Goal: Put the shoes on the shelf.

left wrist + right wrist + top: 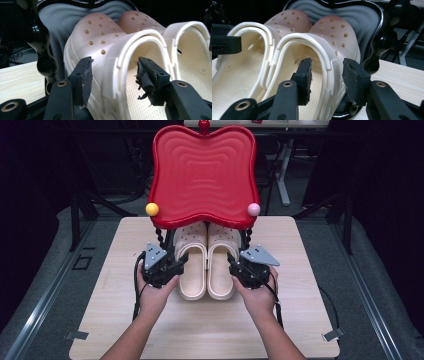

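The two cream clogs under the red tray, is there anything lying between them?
Nothing: the left clog and right clog sit side by side, inner walls touching, clearest in the high view.

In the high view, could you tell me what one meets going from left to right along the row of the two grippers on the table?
Left gripper → left cream clog → right cream clog → right gripper. Each gripper's open jaws straddle the outer wall of the clog beside it.
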### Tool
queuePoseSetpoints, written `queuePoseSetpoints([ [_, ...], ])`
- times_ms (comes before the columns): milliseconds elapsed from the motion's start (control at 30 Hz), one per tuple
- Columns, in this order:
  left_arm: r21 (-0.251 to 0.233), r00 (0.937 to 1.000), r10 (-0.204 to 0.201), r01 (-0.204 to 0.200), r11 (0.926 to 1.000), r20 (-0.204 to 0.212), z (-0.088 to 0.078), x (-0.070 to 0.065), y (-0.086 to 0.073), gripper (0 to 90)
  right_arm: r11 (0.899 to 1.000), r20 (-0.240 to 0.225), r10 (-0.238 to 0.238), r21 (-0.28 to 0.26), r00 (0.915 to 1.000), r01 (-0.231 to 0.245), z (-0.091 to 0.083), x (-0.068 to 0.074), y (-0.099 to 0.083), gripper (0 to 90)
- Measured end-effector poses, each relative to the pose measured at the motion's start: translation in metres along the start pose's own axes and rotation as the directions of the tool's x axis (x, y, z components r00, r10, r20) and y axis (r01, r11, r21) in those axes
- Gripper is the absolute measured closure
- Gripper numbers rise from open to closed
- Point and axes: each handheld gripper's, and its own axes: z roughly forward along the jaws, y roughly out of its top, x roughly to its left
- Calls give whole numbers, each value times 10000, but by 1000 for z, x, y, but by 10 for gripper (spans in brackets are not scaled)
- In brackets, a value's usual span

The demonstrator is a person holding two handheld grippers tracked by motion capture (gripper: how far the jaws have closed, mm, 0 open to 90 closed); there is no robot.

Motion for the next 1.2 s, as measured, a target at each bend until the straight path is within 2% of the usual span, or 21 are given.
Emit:
queuePoseSetpoints([
  [333,-273,9996,56,-49,9996,267,-14,-5,-2,467,9991,-209,-270,-344,9994,263,-18,4,-3,588],
  [467,-233,9992,65,-56,9997,394,-21,-4,-4,497,9992,-460,-328,-254,9984,316,-24,3,-7,601],
  [500,-196,9979,-59,72,9998,645,-25,-4,-5,499,9992,-667,-347,-203,9972,335,-26,2,-10,602],
  [533,-196,9979,-59,72,9998,645,-25,-4,-5,507,9993,-797,-354,-126,9962,345,-27,1,-12,602],
  [600,-192,9973,39,-25,9998,732,-29,-4,-7,521,9994,-872,-350,-40,9956,348,-28,1,-13,600],
  [633,-118,9973,176,-168,9998,707,-33,-4,-9,530,9993,-1019,-291,218,9944,315,-31,-1,-17,594],
  [700,-136,9974,201,-192,9997,696,-36,-4,-12,535,9988,-872,-352,294,9956,379,-33,-3,-22,582],
  [800,-178,9975,203,-192,9997,683,-40,-5,-15,535,9988,-942,-341,325,9950,373,-36,-5,-26,586],
  [867,-204,9969,256,-242,9995,737,-44,-6,-17,533,9993,-1010,-274,242,9945,300,-39,-5,-29,563],
  [933,-258,9968,261,-242,9994,755,-48,-6,-19,532,9997,-1107,-248,-76,9935,241,-43,-3,-33,505],
  [967,-259,9962,139,-117,9996,863,-51,-6,-20,534,9978,-1322,-232,-653,9909,146,-46,-2,-38,480],
  [1067,-196,9953,6,13,9998,966,-54,-7,-22,540,9964,-1570,-112,-851,9875,-23,-50,-1,-41,493],
  [1100,-105,9947,26,-15,9999,1032,-57,-9,-25,546,9961,-1666,-156,-888,9859,8,-53,0,-42,504],
  [1200,78,9940,281,-291,9995,1055,-63,-13,-33,551,9943,-1523,-493,-1011,9871,341,-63,4,-46,515],
])
